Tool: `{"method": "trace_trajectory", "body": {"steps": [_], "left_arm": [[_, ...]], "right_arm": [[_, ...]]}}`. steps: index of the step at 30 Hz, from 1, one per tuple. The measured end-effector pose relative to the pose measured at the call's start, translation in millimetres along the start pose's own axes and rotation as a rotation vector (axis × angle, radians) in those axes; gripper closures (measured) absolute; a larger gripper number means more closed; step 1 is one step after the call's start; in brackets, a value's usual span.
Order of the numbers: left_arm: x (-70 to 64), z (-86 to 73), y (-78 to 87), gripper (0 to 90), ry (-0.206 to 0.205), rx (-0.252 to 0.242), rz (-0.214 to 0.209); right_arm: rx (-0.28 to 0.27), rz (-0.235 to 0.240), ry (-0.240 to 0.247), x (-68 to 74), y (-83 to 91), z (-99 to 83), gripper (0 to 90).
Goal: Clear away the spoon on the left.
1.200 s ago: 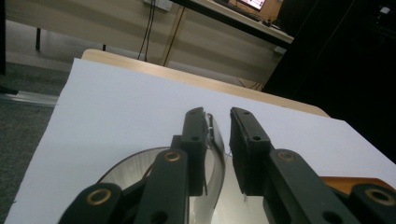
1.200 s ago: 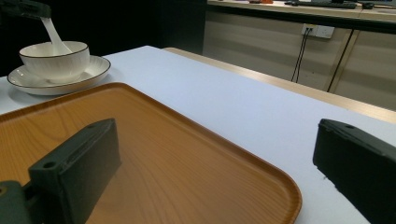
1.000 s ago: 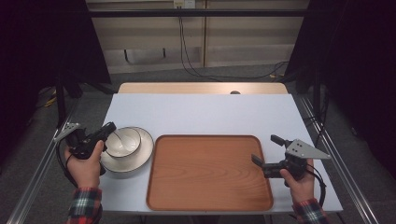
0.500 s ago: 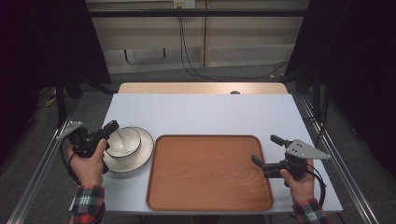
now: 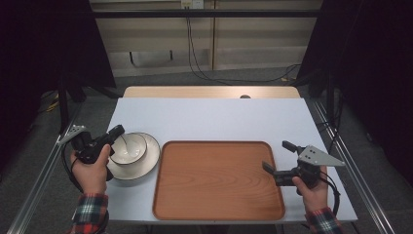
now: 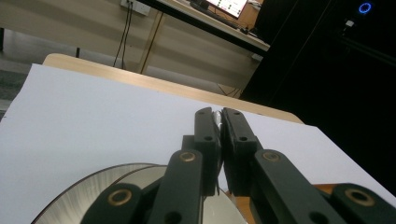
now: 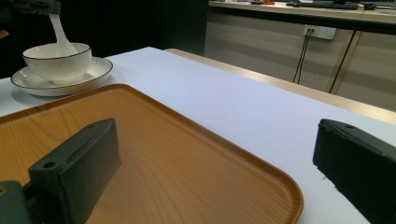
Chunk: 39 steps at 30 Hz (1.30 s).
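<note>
Left tool (image 5: 116,132) pinching white spoon (image 5: 122,144) over bowl (image 5: 129,148) on plate (image 5: 148,161), high view; right tool (image 5: 276,158) spread wide at tray (image 5: 214,180) edge. Left gripper view: jaws near-closed on spoon handle (image 6: 216,117). Right gripper view: tray (image 7: 187,154) bare, nothing loaded yet, prob. bowl set still to go; tabletop (image 7: 261,112) w/ ample room.

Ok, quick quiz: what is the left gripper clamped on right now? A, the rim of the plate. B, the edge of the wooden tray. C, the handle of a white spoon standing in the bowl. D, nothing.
C: the left gripper has its jaws closed on the handle of the white spoon, whose scoop sits in the bowl on the plate.
</note>
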<state>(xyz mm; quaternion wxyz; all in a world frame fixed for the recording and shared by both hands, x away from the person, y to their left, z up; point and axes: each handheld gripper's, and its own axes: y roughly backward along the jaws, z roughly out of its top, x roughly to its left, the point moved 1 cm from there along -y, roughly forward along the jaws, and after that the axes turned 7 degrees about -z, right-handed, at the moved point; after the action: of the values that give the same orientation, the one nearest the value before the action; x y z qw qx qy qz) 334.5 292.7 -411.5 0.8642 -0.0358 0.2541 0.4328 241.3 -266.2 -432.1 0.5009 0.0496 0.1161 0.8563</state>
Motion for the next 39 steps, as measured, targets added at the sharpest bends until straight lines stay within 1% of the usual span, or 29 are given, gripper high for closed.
{"method": "trace_trajectory", "body": {"steps": [1,2,3,4,6,8,9,10,14,15,17,18,22,23,24,26,27,28,29,30,31,33,34,35,36,37,39], "left_arm": [[-0.1,1.3,0.3,85.3,-0.012,0.000,0.012],[-1.0,2.7,0.9,85.3,-0.008,0.006,-0.006],[-1.8,4.3,1.3,85.3,-0.013,0.005,0.007],[-3.6,7.6,2.1,85.3,-0.011,0.009,-0.012],[-4.5,9.5,2.4,85.3,-0.018,0.006,-0.007],[-7.3,12.7,2.6,85.3,-0.012,0.008,-0.020],[-8.0,14.4,2.8,85.3,-0.026,0.015,-0.016],[-9.2,15.9,2.8,85.3,-0.028,0.020,-0.021],[-15.1,20.8,1.5,85.3,-0.027,0.016,-0.038],[-15.8,22.2,1.9,85.3,-0.041,0.028,-0.040],[-18.5,24.7,0.9,85.3,-0.038,0.021,-0.048],[-19.4,26.2,0.8,85.3,-0.043,0.025,-0.040],[-24.1,31.9,0.0,85.4,-0.052,0.031,-0.058],[-24.9,33.6,0.3,85.3,-0.059,0.039,-0.066],[-26.7,35.0,-0.5,85.3,-0.056,0.034,-0.060],[-29.2,38.3,-0.9,85.3,-0.063,0.038,-0.068],[-31.3,39.8,-1.5,85.4,-0.055,0.036,-0.075],[-31.5,41.4,-1.4,85.3,-0.068,0.044,-0.071],[-33.0,42.9,-1.8,85.4,-0.064,0.045,-0.072],[-33.4,44.5,-2.2,85.4,-0.070,0.048,-0.083],[-35.6,45.6,-3.4,85.4,-0.058,0.038,-0.082],[-37.4,49.0,-3.7,85.4,-0.076,0.052,-0.089],[-39.3,50.5,-4.3,85.4,-0.074,0.048,-0.086],[-40.3,52.1,-4.4,85.4,-0.075,0.054,-0.103],[-42.4,53.2,-5.6,85.4,-0.067,0.042,-0.100],[-44.2,55.7,-6.2,85.4,-0.080,0.056,-0.107],[-45.7,56.5,-7.1,85.4,-0.079,0.055,-0.114]], "right_arm": [[0.000,0.000,0.000,0.0,0.0,0.0,0.3],[-0.002,0.002,0.000,0.0,-0.2,0.0,0.3],[-0.002,0.003,0.000,0.1,-0.2,0.0,0.3],[-0.001,0.001,0.000,0.1,0.1,0.1,0.3],[-0.003,-0.002,-0.001,0.3,-0.1,0.0,0.2],[-0.001,0.001,0.001,0.0,0.0,0.0,0.2],[-0.002,0.001,0.000,0.0,-0.2,-0.1,0.2],[-0.002,0.001,0.000,0.0,-0.2,-0.1,0.2],[-0.002,-0.002,0.000,0.1,-0.5,-0.2,0.1],[0.000,-0.002,-0.003,0.1,-0.3,-0.2,0.1],[0.003,-0.003,-0.001,-0.2,0.0,-0.1,0.1],[0.005,-0.003,0.001,-0.4,0.3,-0.2,0.1],[0.000,-0.004,0.000,0.1,0.0,0.0,0.1],[0.000,-0.006,0.000,0.0,0.0,0.0,0.1],[0.002,-0.003,0.001,-0.2,0.2,0.0,0.1],[0.000,-0.005,0.001,0.0,0.1,0.1,0.1],[-0.001,-0.004,0.001,0.0,0.2,0.1,0.1],[-0.001,-0.005,0.002,-0.1,0.2,0.1,0.1],[0.000,-0.005,0.000,0.0,0.3,0.2,0.1],[0.000,-0.005,0.000,0.0,0.3,0.2,0.1],[0.003,-0.005,0.000,0.0,0.7,0.2,0.1],[0.002,-0.006,0.000,-0.3,0.8,0.3,0.1],[0.001,-0.009,-0.004,0.0,0.7,0.4,0.1],[0.002,-0.008,-0.003,0.0,0.8,0.3,0.1],[0.002,-0.005,-0.003,0.1,0.8,0.3,0.1],[0.002,-0.005,-0.002,0.3,0.6,0.2,0.1],[0.002,-0.005,-0.002,0.3,0.6,0.2,0.1]]}}
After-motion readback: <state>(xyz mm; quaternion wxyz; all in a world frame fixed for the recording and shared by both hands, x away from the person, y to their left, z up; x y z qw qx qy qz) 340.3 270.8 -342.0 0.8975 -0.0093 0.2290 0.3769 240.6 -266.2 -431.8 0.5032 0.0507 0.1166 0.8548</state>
